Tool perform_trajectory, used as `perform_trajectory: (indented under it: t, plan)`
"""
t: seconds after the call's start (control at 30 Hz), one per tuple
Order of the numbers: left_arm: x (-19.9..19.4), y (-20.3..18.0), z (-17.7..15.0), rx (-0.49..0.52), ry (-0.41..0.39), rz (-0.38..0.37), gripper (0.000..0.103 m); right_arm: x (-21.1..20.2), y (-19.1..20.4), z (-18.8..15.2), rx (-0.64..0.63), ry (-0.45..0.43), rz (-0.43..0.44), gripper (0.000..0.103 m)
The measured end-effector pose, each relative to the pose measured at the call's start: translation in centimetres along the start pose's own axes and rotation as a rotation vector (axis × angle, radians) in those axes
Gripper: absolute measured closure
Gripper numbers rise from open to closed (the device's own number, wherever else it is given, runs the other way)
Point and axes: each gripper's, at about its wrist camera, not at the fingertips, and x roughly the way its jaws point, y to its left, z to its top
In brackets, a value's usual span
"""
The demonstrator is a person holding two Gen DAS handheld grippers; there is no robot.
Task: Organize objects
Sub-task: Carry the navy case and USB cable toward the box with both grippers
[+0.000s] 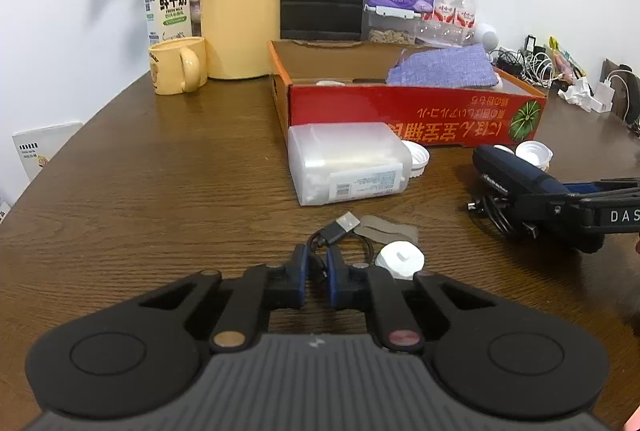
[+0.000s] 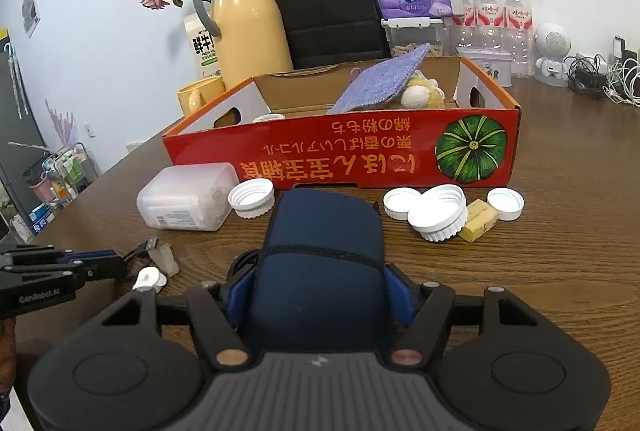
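Observation:
My left gripper (image 1: 317, 265) is shut on a black USB cable (image 1: 338, 231) that lies coiled on the wooden table, beside a white round charger puck (image 1: 400, 259). My right gripper (image 2: 320, 283) is shut on a navy blue pouch (image 2: 320, 251) and holds it in front of the red cardboard box (image 2: 360, 155). The pouch also shows in the left wrist view (image 1: 516, 175), with a black cable under it. The box (image 1: 400, 111) holds a purple cloth (image 2: 380, 79) and a plush toy (image 2: 424, 93).
A clear plastic box (image 1: 344, 163) lies before the red box. White bottle caps (image 2: 438, 211) and a yellow block (image 2: 478, 221) lie to the right. A yellow thermos (image 1: 240, 3), mug (image 1: 178, 69), milk carton, black bag, tissues and water bottles stand behind. Tangled cables (image 2: 600, 79) lie far right.

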Motion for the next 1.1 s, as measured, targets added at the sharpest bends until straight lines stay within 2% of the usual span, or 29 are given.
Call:
perform_trajectory:
  t: [0.43,0.63,0.83,1.1]
  plan:
    - [-2.2,0.0,1.1,-0.003,-0.084,0.014,0.095,-1.4,0.3,0.2,-0.015,-0.053,-0.009,0.039]
    - [-3.0,-0.4,2.7,0.01,-0.138,0.008,0.095,-2.2,0.6,0.9,-0.035,-0.091,-0.011,0.039]
    - [-2.9,-1.5,5.4,0.027,-0.209,-0.012,0.095,-2.6,1.2,3.1,-0.069,-0.144,-0.007,0.039]
    - [-0.9,-3.2,10.6,0.047,-0.305,-0.042,0.095,-0.6,2.0,8.0,-0.135,-0.208,-0.007,0.039]
